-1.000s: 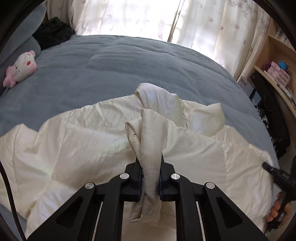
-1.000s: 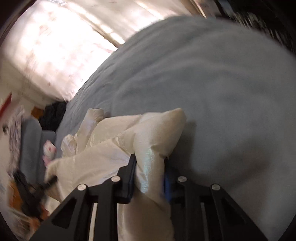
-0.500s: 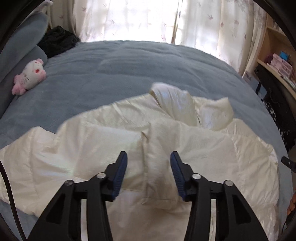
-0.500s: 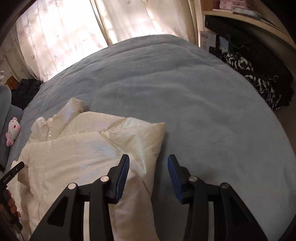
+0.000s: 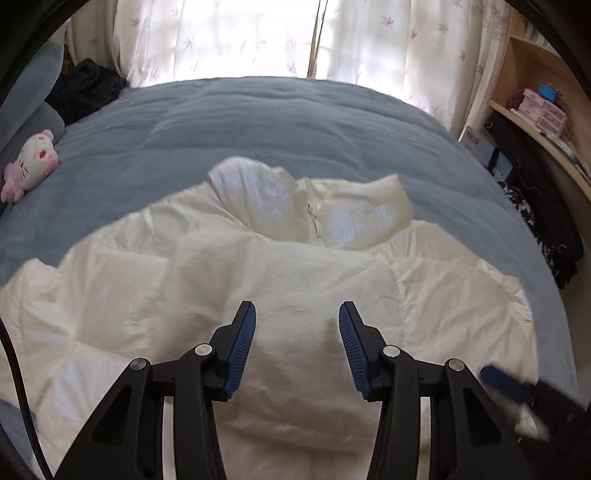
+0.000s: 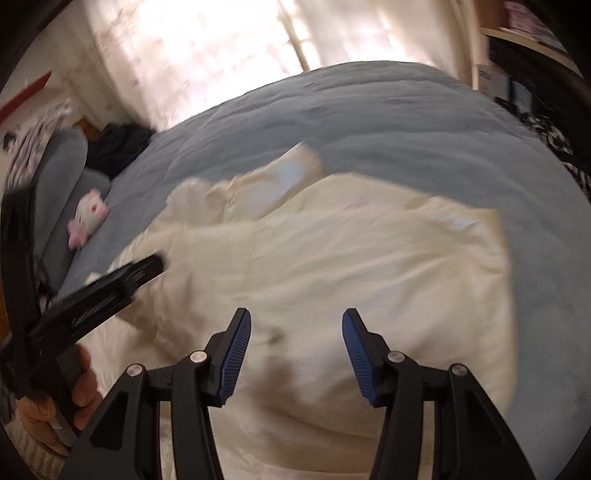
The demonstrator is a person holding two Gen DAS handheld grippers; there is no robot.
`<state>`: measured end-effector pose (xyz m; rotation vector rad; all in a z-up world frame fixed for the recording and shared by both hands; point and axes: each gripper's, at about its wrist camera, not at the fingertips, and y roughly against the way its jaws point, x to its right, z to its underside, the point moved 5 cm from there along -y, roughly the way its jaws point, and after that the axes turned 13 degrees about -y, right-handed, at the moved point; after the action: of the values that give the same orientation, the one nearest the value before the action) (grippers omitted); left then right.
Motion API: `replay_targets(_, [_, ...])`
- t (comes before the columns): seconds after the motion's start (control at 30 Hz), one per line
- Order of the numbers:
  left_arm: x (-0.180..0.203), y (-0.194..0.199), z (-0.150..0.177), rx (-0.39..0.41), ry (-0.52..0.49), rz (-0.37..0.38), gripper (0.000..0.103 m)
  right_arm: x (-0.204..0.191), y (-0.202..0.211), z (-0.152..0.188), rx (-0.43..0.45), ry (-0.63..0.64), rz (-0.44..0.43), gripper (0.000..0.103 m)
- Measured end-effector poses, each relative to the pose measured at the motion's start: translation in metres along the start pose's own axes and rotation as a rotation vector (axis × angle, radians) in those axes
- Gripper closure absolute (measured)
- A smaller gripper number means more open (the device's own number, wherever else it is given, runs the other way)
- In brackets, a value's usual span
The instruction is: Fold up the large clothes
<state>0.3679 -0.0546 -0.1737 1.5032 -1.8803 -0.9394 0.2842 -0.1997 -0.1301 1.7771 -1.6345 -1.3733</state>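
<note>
A cream puffy jacket [image 5: 295, 266] lies spread on the blue-grey bed cover [image 5: 258, 122], its collar [image 5: 266, 199] towards the window. My left gripper [image 5: 297, 310] hovers over the jacket's folded middle; its jaws stand apart, closing slightly, and grip nothing. The right gripper [image 6: 297, 317] hangs over the same jacket [image 6: 332, 251] with jaws opening, no cloth between the pads. In the right wrist view the left gripper [image 6: 110, 291] shows at the left, held by a hand [image 6: 77, 391]. A blurred tip of the right gripper [image 5: 517, 384] enters the left wrist view low right.
A pink and white plush toy [image 5: 31, 164] lies at the bed's left by grey pillows [image 6: 62, 177]. Dark clothes [image 5: 85, 88] sit in the far left corner. A wooden shelf [image 5: 535, 110] and hanging dark garments [image 5: 546, 221] border the right side. Curtains [image 5: 258, 33] close the far end.
Both grippers let go of the jacket folds they pinched and opened. They have pulled back over the jacket, the right one swinging left towards the left gripper.
</note>
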Motion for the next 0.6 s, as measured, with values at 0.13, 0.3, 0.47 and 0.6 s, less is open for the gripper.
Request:
replay_targets(0.13, [-0.004,-0.032,0.011,-0.067,0.013,-0.06,0.058,0.004,-0.027,0.019,-0.003,0.047,0.087,0.053])
replay_targets(0.3, [-0.016,-0.027,0.03,-0.074,-0.038,-0.115,0.058,0.065,-0.01,0.005,0.099,0.013,0.252,0.054])
replay_targets(0.47, [-0.021,-0.021,0.046,-0.084,-0.061,-0.134,0.058,0.148,0.002,-0.002,0.087,-0.165,0.334,0.035])
replay_targets(0.6, [-0.017,-0.018,0.044,-0.09,-0.071,-0.141,0.057,0.155,0.004,-0.004,0.082,-0.201,0.306,0.035])
